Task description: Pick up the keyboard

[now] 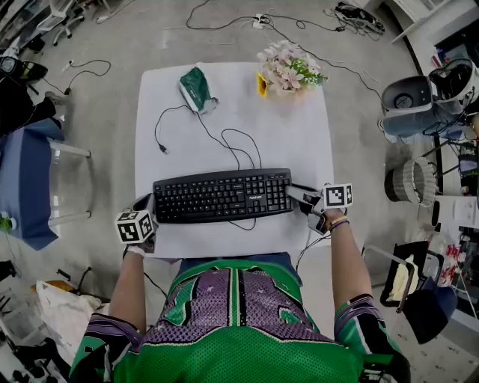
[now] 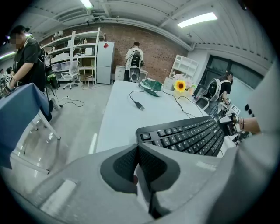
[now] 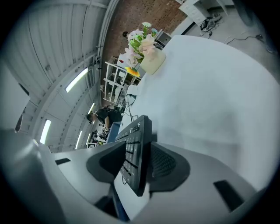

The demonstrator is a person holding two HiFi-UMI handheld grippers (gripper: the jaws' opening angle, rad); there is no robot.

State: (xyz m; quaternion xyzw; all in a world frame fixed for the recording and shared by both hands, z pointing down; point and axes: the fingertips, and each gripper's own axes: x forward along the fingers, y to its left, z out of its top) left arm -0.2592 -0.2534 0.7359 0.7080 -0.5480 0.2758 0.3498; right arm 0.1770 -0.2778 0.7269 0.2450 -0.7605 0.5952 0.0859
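Left tongs point(image 2: 138, 151) sit pinched together, empty, at the 9 o'clock end of the keyboard point(image 1: 223, 194); right tongs point(image 3: 141, 151) gape wide around its 3 o'clock end. At 6 o'clock on the surface point(image 1: 299, 135), it looks light and stiff: grip its short ends.

White bench point(image 1: 299, 135) dead centre, a bunch of pink and white flowers point(image 1: 288, 69) on its far right corner and a green pouch point(image 1: 197, 88) on its far edge, left of middle. Off the bench's left side stands a blue chair point(image 1: 34, 176), and beyond its far edge cables point(image 1: 258, 20) trail across the grey floor point(image 1: 112, 112).
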